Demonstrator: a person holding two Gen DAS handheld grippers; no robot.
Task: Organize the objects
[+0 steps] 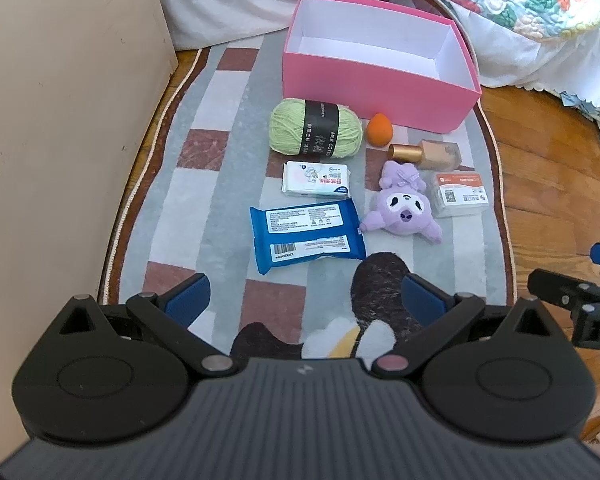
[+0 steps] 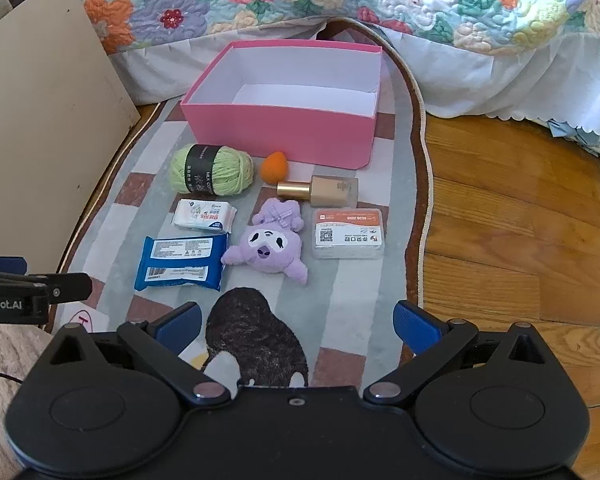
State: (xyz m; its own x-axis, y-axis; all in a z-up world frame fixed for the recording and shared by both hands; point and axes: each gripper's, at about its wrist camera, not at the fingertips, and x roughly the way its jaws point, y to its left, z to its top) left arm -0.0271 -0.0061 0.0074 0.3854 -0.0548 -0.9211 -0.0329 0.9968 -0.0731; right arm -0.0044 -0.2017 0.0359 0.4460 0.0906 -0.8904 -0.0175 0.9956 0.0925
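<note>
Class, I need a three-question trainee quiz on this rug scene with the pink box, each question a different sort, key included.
1. True or false: the pink box already holds an item.
2. Multiple choice: which item lies nearest the left gripper? A) green yarn ball B) blue wipes pack C) foundation bottle
3. Fill in: the orange sponge sits between the yarn ball and the ____.

Key
1. False: its white inside is bare.
2. B
3. Foundation bottle. The right gripper is open too, holding nothing.
</note>
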